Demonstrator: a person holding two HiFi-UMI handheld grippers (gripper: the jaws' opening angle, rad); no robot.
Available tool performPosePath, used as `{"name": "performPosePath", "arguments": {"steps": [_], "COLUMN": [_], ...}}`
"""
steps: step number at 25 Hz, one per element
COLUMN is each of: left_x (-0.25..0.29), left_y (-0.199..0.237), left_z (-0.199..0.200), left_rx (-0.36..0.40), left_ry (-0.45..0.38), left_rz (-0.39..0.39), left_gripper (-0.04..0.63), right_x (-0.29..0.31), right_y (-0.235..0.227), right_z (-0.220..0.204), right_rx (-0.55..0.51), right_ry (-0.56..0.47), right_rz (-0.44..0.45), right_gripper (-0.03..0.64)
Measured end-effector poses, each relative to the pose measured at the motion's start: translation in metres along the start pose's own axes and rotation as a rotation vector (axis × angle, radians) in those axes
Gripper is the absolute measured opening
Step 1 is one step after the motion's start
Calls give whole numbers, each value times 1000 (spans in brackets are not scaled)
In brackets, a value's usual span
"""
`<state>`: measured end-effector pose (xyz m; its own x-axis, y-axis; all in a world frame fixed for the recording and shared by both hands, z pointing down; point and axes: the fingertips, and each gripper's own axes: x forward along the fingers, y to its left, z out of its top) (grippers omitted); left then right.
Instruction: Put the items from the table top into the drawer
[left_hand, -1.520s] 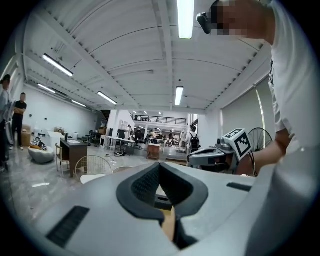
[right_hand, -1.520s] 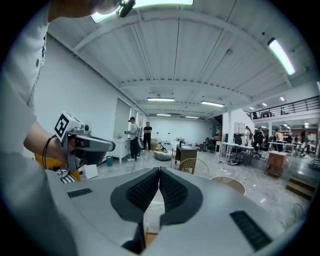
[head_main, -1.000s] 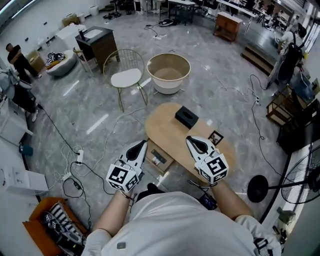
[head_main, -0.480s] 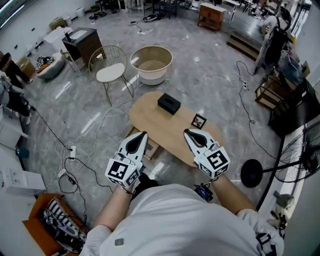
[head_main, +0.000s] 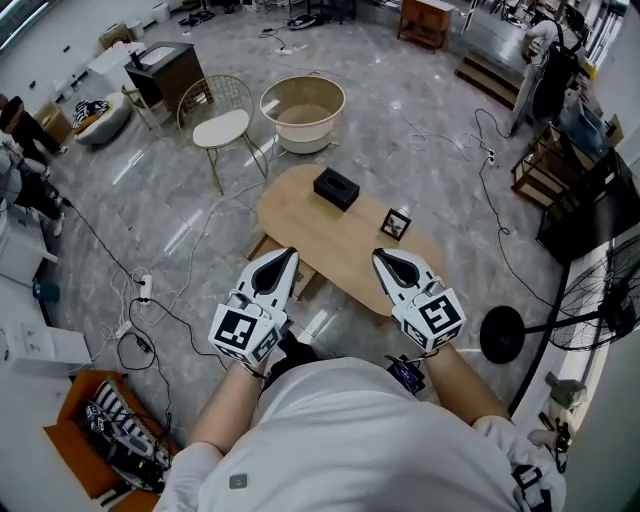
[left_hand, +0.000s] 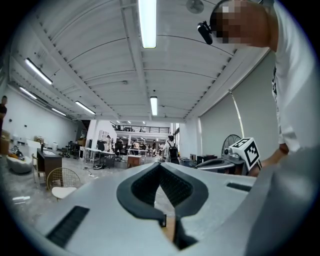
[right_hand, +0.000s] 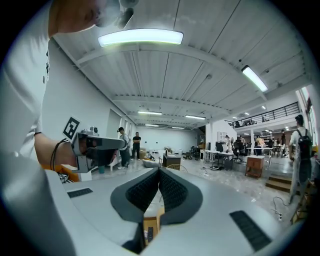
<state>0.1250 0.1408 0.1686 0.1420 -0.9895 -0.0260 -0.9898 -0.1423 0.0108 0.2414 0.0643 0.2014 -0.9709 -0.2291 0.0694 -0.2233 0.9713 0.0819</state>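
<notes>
The black tissue box (head_main: 336, 188) and the small dark picture frame (head_main: 396, 224) are the items we see on the oval wooden table (head_main: 300, 222). The box lies toward the table's far-left end. The frame stands near its right edge, apart from the box. Nothing touches either one.

Our left gripper (head_main: 287, 254) is closed. In the left gripper view its two ribbed pads meet at the tips with nothing between them. Only a narrow slot remains nearer the camera, and a strip of wood shows through it. Our right gripper (head_main: 381, 256) looks the same in its own view, its pads pressed tip to tip on nothing. Both point level and forward, side by side but apart, and each turns its marker cube up toward us.

In the head view the left gripper's tip lies at the table's near-left edge. The right one's tip lies over the near part of the top, short of the frame.

Below that near-left edge a wooden drawer unit (head_main: 306, 284) pokes out, partly covered by the left gripper. We cannot tell whether a drawer stands open.

Beyond the table stand a gold wire chair (head_main: 222, 128) with a white seat, a round beige tub (head_main: 300, 135) and a dark cabinet (head_main: 165, 70). A floor fan (head_main: 600, 300) stands at the right, and cables trail over the grey marble floor (head_main: 420, 130).
</notes>
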Motion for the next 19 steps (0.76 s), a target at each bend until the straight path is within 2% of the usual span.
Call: {"name": "performPosePath", "arguments": {"steps": [19], "left_x": [-6], "left_y": [-19], "left_z": [2], "left_rx": [7], "left_ry": [-11], "left_rz": [13], "left_gripper": [9], "right_x": [-15], "right_y": [5], "right_z": [5], "right_rx": [-22], "right_ry": [-17], "right_rz": [16], "right_gripper": [28]}}
